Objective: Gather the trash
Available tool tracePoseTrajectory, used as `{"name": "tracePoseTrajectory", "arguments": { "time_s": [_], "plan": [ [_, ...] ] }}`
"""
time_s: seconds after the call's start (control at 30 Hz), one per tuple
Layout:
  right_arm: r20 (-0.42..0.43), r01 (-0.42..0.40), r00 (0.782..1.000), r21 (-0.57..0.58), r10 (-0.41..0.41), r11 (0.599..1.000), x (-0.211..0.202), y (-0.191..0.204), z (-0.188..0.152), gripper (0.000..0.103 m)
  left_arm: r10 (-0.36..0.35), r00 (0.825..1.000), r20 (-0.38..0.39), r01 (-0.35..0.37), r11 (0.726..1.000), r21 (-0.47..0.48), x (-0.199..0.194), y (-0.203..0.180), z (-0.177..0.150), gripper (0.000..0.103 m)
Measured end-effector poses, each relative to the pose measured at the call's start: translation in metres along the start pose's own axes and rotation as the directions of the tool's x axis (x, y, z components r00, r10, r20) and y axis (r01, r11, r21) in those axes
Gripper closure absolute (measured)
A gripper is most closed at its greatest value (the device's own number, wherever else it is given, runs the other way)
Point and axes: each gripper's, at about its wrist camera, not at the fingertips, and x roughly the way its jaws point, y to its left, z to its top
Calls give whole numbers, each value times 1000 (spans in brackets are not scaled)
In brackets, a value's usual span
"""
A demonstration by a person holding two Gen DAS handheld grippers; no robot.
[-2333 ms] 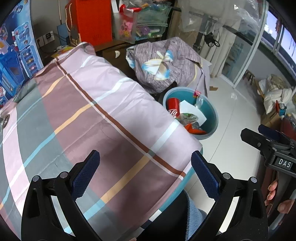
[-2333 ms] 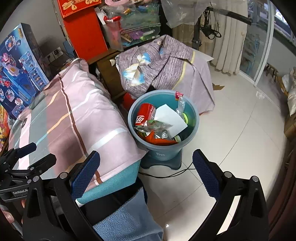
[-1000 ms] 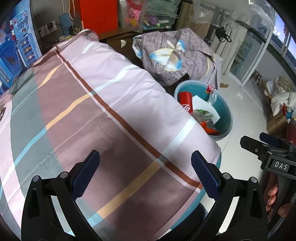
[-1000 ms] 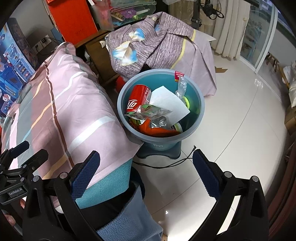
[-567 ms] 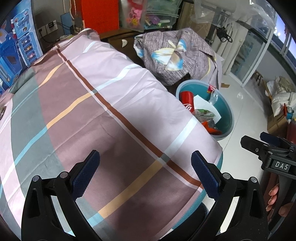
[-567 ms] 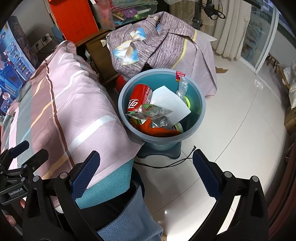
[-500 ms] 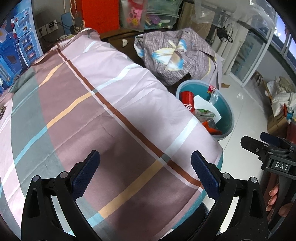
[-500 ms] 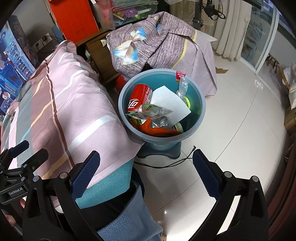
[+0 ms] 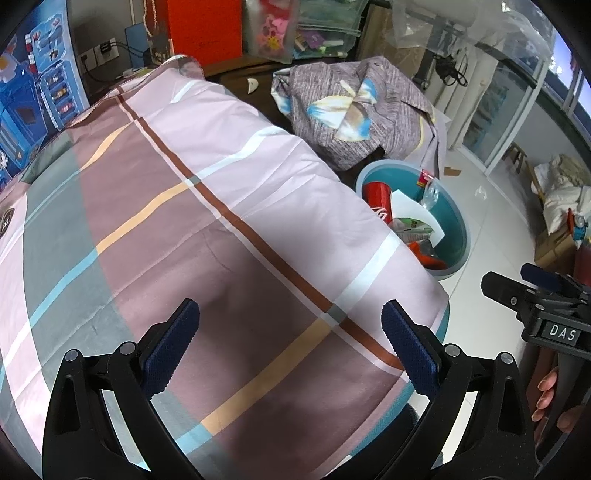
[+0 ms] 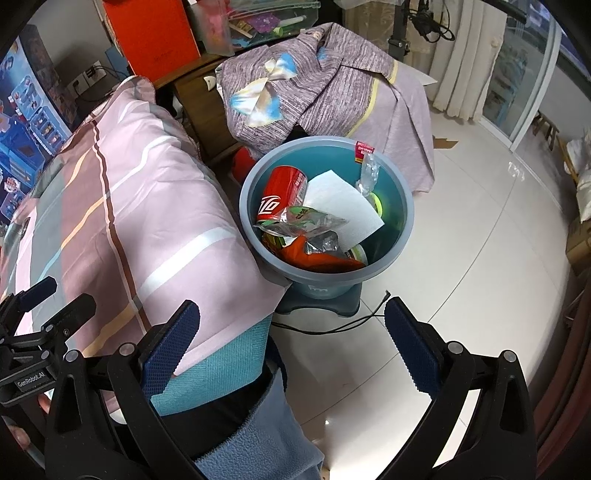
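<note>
A blue trash bin [image 10: 404,236] stands on the floor beside the bed and holds a red can [image 10: 280,195], white paper [image 10: 343,210], a clear bottle [image 10: 365,173] and crumpled wrappers [image 10: 306,221]. The bin also shows in the left wrist view [image 9: 460,229]. My left gripper [image 9: 290,343] is open and empty above the plaid bedsheet [image 9: 184,192]. My right gripper [image 10: 291,347] is open and empty above the floor, just in front of the bin.
A purple striped garment [image 10: 317,77] is draped over furniture behind the bin. A black cable [image 10: 332,328] runs across the white tiled floor [image 10: 480,240]. Orange box [image 9: 207,26] and clear storage boxes [image 9: 314,26] stand at the back. Blue toy boxes [image 9: 33,96] stand left.
Both grippers have barely shifted in the last second and stay open. Since 2.3 s ago the right gripper has come closer above the bin.
</note>
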Motion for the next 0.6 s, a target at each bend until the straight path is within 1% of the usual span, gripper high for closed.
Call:
{"name": "tracePoseTrajectory", "arguments": {
  "time_s": [0.6],
  "plan": [
    [6,21,1000,-23,-21,1000,-2,6,4,7,-5,1000,-3,5,1000,3,-1,0,2,4]
  ]
}}
